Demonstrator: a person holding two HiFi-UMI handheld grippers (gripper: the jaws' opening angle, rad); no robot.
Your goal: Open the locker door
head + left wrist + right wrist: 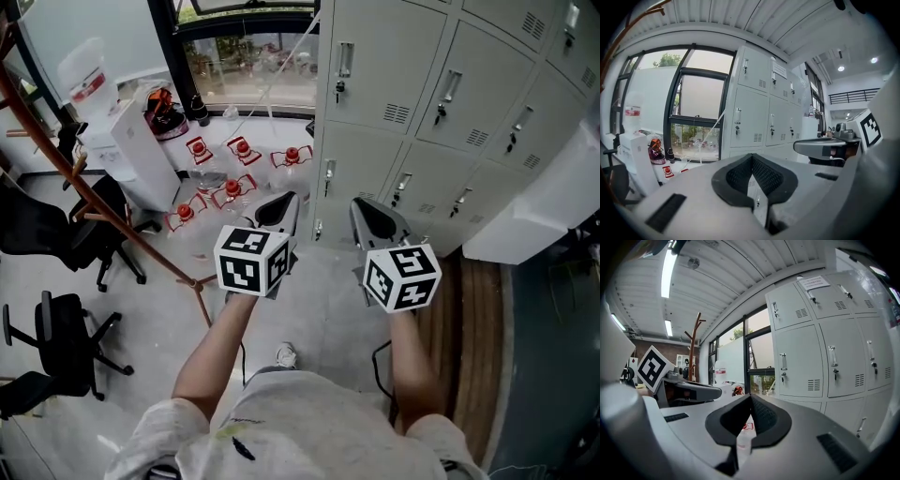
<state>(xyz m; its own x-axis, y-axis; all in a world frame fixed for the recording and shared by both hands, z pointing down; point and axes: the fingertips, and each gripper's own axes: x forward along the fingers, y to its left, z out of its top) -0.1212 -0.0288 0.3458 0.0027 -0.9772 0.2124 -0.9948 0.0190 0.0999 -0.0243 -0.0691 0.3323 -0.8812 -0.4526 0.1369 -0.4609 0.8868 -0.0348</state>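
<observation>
A bank of grey lockers [384, 66] fills the upper right of the head view, every door closed, each with a metal handle [345, 61] and a key lock. My left gripper [278, 208] and right gripper [367, 214] are held side by side in front of the lower locker row, apart from the doors. Both are shut with nothing between the jaws. The left gripper [752, 157] faces the lockers [752, 117] beside the window. The right gripper [751, 397] has the lockers [801, 362] to its right.
Several red-capped water bottles [242, 150] stand on the floor left of the lockers. A white water dispenser [131, 150], a wooden coat rack [94, 187] and black office chairs [56, 347] are at the left. A white block [553, 206] juts out at the right.
</observation>
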